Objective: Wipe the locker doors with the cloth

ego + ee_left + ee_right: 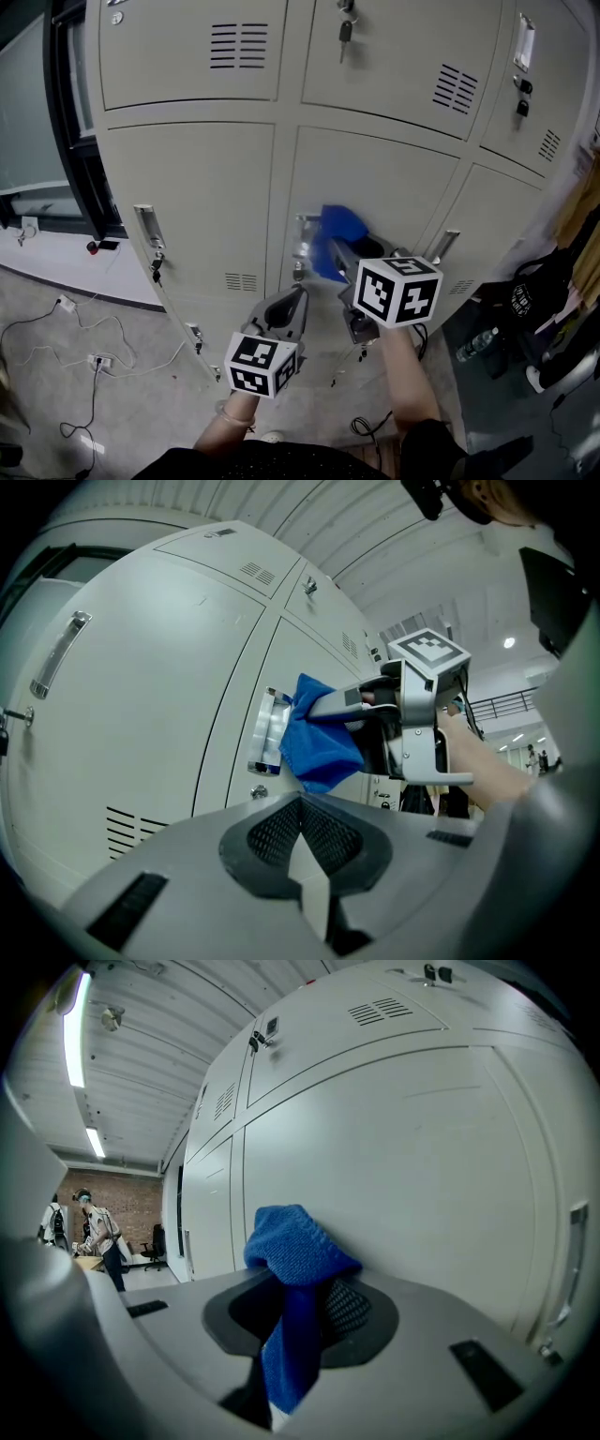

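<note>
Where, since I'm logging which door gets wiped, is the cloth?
In the head view's centre, the cloth is clamped in the right hand-held gripper, against the middle locker door just right of its handle.

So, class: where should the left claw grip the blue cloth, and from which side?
Probably the loose fold of the cloth hanging under the right claw, approached from below: it bulges free there, while the upper part is clamped.
</note>
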Demonstrator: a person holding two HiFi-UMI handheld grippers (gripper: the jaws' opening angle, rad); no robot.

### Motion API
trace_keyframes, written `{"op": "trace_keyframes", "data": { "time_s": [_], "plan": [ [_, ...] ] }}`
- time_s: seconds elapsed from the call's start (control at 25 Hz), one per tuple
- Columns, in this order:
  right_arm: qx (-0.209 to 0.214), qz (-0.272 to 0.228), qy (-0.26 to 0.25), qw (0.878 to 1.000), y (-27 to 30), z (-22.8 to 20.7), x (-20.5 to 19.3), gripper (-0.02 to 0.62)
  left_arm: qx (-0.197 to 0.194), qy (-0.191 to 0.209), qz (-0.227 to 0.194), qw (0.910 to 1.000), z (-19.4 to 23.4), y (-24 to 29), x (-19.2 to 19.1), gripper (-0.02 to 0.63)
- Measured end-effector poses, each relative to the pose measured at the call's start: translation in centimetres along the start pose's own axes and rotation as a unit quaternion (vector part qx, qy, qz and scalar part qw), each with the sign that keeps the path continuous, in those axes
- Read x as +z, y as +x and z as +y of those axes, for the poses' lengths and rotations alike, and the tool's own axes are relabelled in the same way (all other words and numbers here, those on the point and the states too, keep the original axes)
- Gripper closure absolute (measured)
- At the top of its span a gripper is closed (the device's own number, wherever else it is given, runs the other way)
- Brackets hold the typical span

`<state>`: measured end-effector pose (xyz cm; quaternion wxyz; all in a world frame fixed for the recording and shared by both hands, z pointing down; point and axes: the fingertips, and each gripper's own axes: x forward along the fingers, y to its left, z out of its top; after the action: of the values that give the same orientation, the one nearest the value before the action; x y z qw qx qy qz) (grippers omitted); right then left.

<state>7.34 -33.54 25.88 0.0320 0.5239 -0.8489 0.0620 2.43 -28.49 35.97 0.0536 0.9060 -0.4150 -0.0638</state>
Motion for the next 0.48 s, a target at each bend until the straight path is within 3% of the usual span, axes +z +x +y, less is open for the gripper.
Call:
{"op": "trace_keyframes", "data": {
  "time_s": [0.48],
  "plan": [
    [-0.019,-0.007,0.026,0.999,-1.7,-3.2,-0.4,0.495,-0.011,-0.007,0.007,0.9999,-1.0,1.1,-0.8,0.600]
  ]
}}
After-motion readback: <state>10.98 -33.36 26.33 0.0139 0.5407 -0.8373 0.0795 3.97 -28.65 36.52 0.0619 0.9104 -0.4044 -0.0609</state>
